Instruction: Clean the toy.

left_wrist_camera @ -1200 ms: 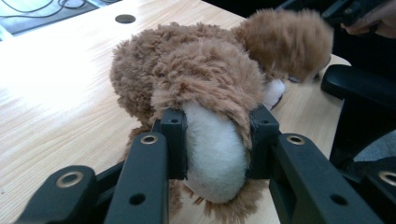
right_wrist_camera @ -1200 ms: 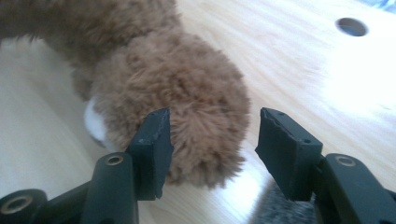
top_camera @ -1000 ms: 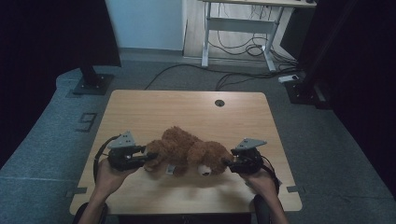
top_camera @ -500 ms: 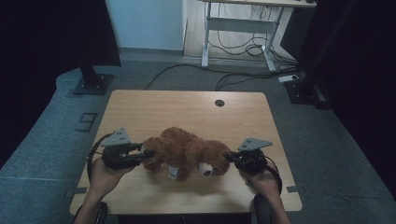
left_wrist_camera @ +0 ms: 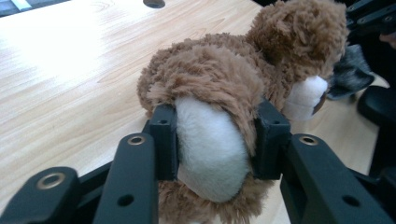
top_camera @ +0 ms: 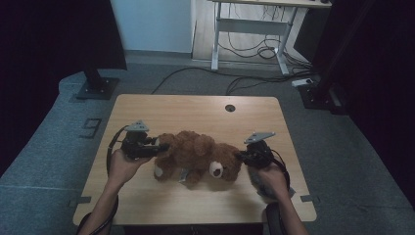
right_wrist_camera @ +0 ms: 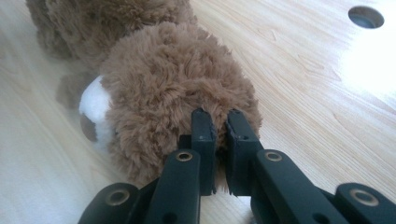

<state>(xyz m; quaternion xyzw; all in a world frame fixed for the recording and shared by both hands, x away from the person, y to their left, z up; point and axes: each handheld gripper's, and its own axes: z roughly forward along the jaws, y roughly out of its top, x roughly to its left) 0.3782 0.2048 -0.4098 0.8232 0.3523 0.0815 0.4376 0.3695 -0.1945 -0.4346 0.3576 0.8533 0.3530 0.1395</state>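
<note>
A brown plush bear [top_camera: 198, 157] lies stretched across the near half of a wooden table [top_camera: 195, 110], pinned at both ends by a person working a handheld gripper in each hand. The left gripper [top_camera: 157, 146] is clamped around one white-soled foot [left_wrist_camera: 210, 144], its pads [left_wrist_camera: 164, 140] pressing into the plush on either side; its jaws have just been easing wider, yet the foot remains squeezed between them. The right gripper [top_camera: 241, 156] is nearly closed, pinching a tuft of fur at the back of the bear's head [right_wrist_camera: 173, 88], its two fingertips [right_wrist_camera: 204, 128] almost meeting with fur caught between them. The bear's white muzzle [top_camera: 216, 169] faces the near edge, and a small tag [top_camera: 184, 175] pokes out beneath the body. The step in hand looks like a two-ended hold, taken to lift, straighten or reposition the toy. The next move likely calls for both hands to travel together and at even height, since the pinch on loose fur is shallow and could slip if the bear is pulled taut. A round cable hole [top_camera: 230, 107] sits well beyond, near the table's far edge.
</note>
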